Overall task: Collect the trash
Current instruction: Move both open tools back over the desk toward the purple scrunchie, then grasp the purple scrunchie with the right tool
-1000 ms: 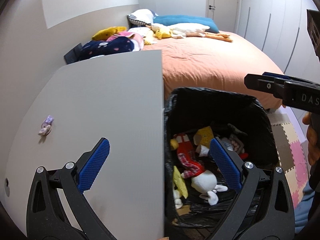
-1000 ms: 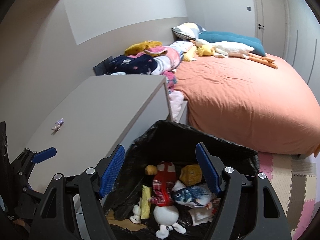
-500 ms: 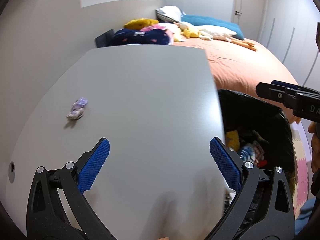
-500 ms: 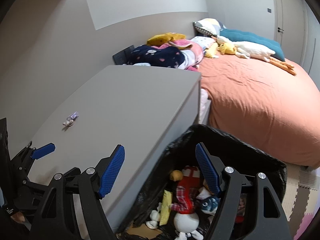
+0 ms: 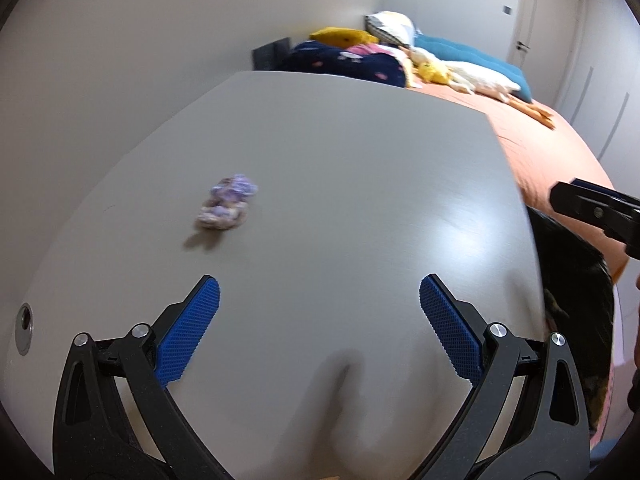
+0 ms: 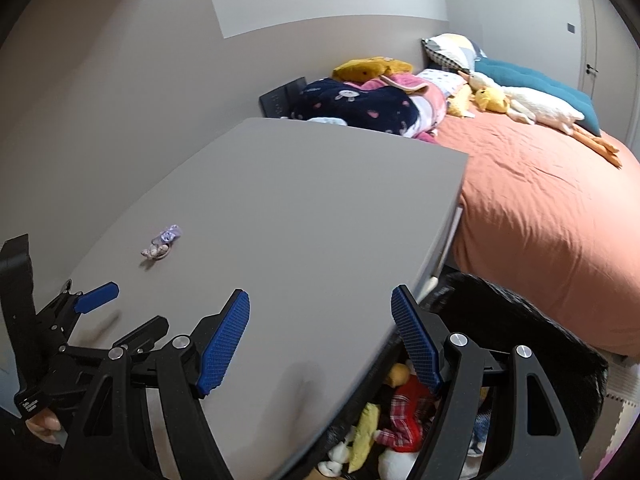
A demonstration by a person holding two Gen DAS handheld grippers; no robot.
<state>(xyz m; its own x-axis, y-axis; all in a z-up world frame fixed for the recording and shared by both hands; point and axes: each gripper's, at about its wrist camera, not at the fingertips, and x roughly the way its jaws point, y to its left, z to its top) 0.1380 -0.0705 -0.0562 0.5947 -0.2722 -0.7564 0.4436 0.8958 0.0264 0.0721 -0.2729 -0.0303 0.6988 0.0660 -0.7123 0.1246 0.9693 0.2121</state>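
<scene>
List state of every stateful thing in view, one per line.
left gripper: open, empty, over the table
right gripper: open, empty, over the table edge
purple wrapper: crumpled, lying loose on the grey table
trash bin: open, black liner, toys inside
door: closed

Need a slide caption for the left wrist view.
Open left gripper over grey table, crumpled purple wrapper ahead.

I see bare grey tabletop [image 5: 340, 184] between my left gripper [image 5: 316, 320] and the crumpled purple wrapper [image 5: 226, 206]. The wall [image 5: 100, 80] hems in the left side, and the black-lined bin [image 6: 520, 320] sits just beside the table's right edge
</scene>
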